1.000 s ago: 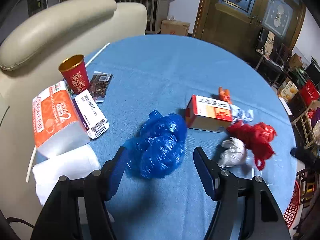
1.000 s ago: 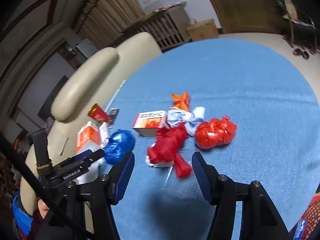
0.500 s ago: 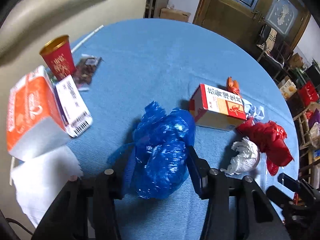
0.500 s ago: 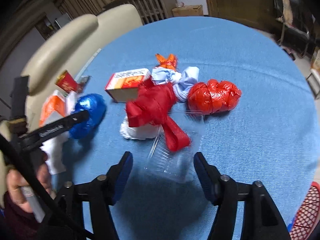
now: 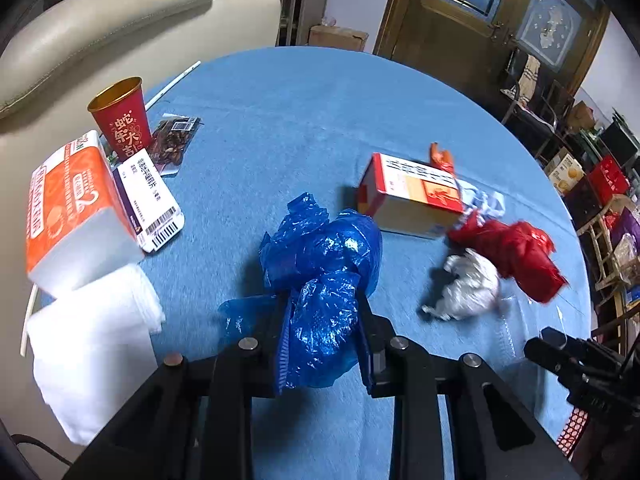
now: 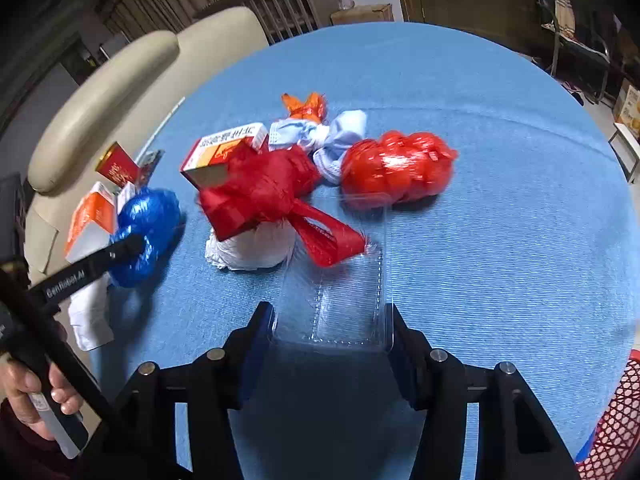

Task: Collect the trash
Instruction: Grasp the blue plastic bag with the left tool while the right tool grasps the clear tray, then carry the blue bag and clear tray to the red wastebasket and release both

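Now, left gripper (image 5: 322, 332): jaws clamped on the crumpled blue plastic bag (image 5: 320, 276).
Right gripper (image 6: 332, 326): jaws half-wide, flanking the clear plastic tray (image 6: 340, 300).

On the surface (image 5: 304, 112), a crumpled bag (image 5: 324, 276) sits between the left tool's (image 5: 322, 344) fingers. A box (image 5: 412, 196) lies just behind and to the right of it. To the far left stand a cup (image 5: 120, 118) and a tissue pack (image 5: 72, 208), with a napkin (image 5: 88, 360) in front of them. A clear tray (image 6: 340, 296) lies between the right tool's (image 6: 332, 334) fingers, its far end under a bundle (image 6: 268, 196); a netted bag (image 6: 396, 168) lies to the bundle's right.
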`<state>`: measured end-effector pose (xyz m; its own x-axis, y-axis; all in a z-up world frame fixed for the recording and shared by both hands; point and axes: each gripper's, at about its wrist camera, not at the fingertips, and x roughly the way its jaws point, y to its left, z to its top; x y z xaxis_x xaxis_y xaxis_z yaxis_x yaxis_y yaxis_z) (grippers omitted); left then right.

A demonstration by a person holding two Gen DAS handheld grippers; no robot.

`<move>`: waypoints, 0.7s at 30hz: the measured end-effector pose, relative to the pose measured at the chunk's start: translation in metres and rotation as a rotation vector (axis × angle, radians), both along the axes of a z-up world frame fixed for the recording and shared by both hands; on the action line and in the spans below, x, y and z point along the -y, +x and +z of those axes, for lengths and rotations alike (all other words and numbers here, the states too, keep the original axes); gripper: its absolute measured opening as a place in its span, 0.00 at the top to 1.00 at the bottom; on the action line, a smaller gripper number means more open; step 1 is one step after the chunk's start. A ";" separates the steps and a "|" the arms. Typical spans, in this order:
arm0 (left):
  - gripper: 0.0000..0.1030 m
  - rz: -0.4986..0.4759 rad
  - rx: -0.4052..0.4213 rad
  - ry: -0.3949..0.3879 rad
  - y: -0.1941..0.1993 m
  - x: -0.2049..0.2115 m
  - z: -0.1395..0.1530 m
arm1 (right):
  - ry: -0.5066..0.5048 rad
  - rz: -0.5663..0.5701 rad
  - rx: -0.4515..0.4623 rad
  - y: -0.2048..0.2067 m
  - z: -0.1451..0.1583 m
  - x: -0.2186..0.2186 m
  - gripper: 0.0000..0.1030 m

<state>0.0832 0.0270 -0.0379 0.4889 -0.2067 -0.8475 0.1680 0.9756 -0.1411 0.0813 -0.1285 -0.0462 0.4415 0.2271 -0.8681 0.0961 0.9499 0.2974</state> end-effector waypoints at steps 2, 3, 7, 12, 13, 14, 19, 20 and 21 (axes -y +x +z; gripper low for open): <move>0.71 -0.013 0.015 -0.006 -0.012 0.002 0.005 | 0.025 0.003 0.002 -0.009 0.003 0.008 0.44; 0.71 -0.019 0.020 -0.010 -0.016 0.002 0.007 | 0.033 0.006 0.003 -0.013 0.005 0.010 0.44; 0.71 -0.052 0.034 -0.027 -0.038 0.007 0.014 | 0.052 0.033 0.010 -0.040 0.016 0.018 0.44; 0.71 -0.107 0.061 -0.045 -0.069 0.019 0.025 | 0.053 0.042 0.042 -0.076 0.029 0.029 0.44; 0.71 -0.120 0.062 -0.050 -0.075 0.022 0.026 | 0.057 0.036 0.049 -0.083 0.032 0.033 0.44; 0.71 -0.137 0.063 -0.054 -0.081 0.026 0.028 | 0.060 0.029 0.054 -0.089 0.034 0.037 0.44; 0.71 -0.216 0.077 -0.075 -0.108 0.048 0.035 | 0.073 -0.022 0.076 -0.114 0.042 0.060 0.44; 0.71 -0.229 0.083 -0.067 -0.113 0.054 0.037 | 0.079 -0.036 0.076 -0.119 0.043 0.065 0.44; 0.71 -0.240 0.090 -0.060 -0.117 0.061 0.039 | 0.084 -0.045 0.076 -0.122 0.043 0.069 0.44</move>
<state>-0.0337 -0.0335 0.0012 0.4925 -0.3743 -0.7857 0.4077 0.8968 -0.1717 -0.0405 -0.1974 -0.0032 0.5171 0.2762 -0.8102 0.1123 0.9165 0.3841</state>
